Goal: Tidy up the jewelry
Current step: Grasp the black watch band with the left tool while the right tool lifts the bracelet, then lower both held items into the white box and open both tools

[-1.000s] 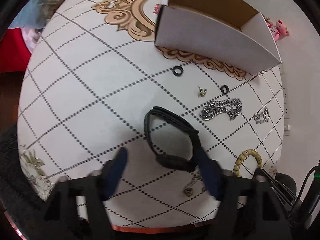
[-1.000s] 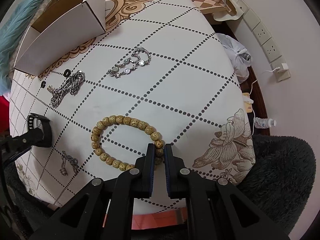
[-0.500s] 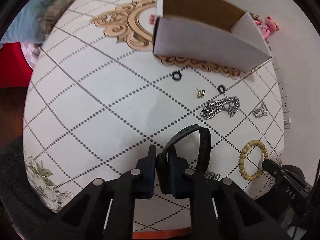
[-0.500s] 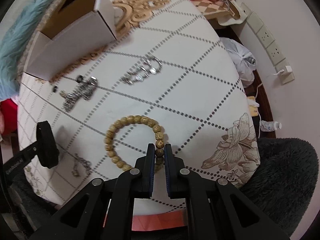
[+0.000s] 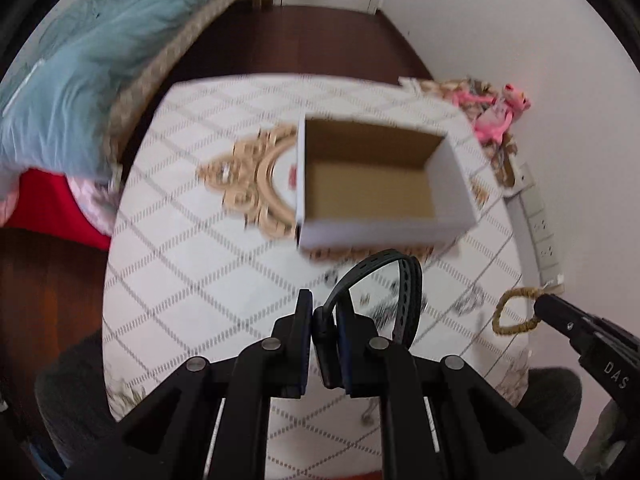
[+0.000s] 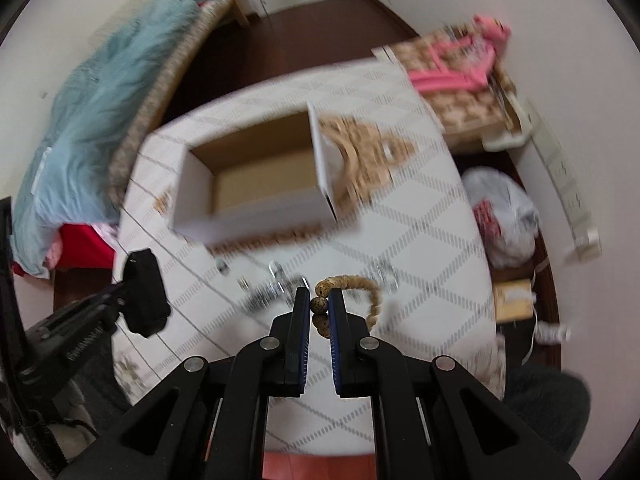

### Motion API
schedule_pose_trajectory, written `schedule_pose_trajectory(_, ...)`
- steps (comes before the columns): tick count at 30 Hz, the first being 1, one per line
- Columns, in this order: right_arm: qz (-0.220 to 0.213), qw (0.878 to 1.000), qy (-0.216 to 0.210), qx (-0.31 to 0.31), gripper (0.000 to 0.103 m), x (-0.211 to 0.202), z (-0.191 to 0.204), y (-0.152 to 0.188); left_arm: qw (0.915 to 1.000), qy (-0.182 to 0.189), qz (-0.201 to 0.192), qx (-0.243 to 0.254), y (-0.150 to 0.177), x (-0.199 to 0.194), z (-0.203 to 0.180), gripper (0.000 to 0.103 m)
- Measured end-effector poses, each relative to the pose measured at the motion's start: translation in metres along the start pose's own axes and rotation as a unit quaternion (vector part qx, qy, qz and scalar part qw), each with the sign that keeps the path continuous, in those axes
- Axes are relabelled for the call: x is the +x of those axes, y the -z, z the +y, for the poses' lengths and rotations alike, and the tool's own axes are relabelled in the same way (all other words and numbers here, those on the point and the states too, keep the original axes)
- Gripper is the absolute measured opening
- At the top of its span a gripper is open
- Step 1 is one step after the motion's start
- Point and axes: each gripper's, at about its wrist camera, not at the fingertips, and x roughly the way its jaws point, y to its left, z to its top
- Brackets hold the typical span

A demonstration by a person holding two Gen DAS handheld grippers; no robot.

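Both pieces are up off the tabletop [image 5: 192,264] right now. The left hand-held gripper [image 5: 324,316] is pinching a black watch [image 5: 400,292] by its body, strap looping out toward 1 o'clock. The right hand-held gripper [image 6: 319,312] is clamped on a wooden bead bracelet [image 6: 356,292], which dangles toward 2 o'clock. Both look light and floppy, so grab a solid bit. The open cardboard box [image 5: 380,232] sits at 12 o'clock. Silver chains, I think, lie blurred below it.

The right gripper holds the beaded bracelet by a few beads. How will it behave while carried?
The beaded bracelet probably hangs floppy: its free loop droops beside the right gripper. It may swing, being motion-blurred. Round beads might slip.
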Motion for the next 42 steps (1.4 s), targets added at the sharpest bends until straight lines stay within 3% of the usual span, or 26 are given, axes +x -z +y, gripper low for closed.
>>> schedule_pose_trajectory(6,-0.045,0.999,-0.009,-0.022,0.009,-0.015,0.025,-0.063,0.9997,-0.001,-0.024,0.007,-0.047,0.007,-0.014,0.009)
schedule_pose_trajectory(10,-0.045,0.998,-0.013,-0.031,0.009,0.0,0.037,-0.099,0.9998,0.008,-0.017,0.003,-0.071,0.022,-0.014,0.009)
schedule_pose_trajectory(19,0.011,0.999,-0.024,-0.027,0.009,0.067,0.035,-0.139,0.9985,0.037,0.036,-0.016,-0.11,0.072,-0.006,0.009)
schedule_pose_trajectory(28,0.048,0.995,-0.082,-0.012,0.01,0.1,0.028,-0.161,0.9956,0.042,0.078,-0.03,-0.134,0.094,-0.004,0.013)
schedule_pose_trajectory(31,0.068,0.993,-0.099,-0.014,0.01,0.107,0.029,-0.165,0.9958,0.034,0.076,-0.037,-0.139,0.091,-0.002,0.027)
schedule_pose_trajectory(33,0.078,0.992,-0.099,-0.009,0.014,0.111,0.027,-0.167,0.9967,0.019,0.069,-0.037,-0.141,0.087,0.0,0.079)
schedule_pose_trajectory(34,0.084,0.992,-0.095,-0.007,0.017,0.112,0.025,-0.167,0.9972,0.013,0.064,-0.037,-0.142,0.086,0.001,0.086)
schedule_pose_trajectory(36,0.086,0.993,-0.085,-0.004,0.034,0.112,0.021,-0.166,0.9976,0.007,0.057,-0.04,-0.143,0.083,0.005,0.087)
schedule_pose_trajectory(40,0.074,0.996,-0.048,-0.017,0.05,0.104,0.018,-0.159,0.9979,-0.031,0.047,-0.034,-0.139,0.079,0.013,0.092)
schedule_pose_trajectory(42,0.063,0.997,-0.012,-0.035,0.073,0.1,0.02,-0.152,0.9977,-0.051,0.034,-0.029,-0.135,0.077,0.017,0.1)
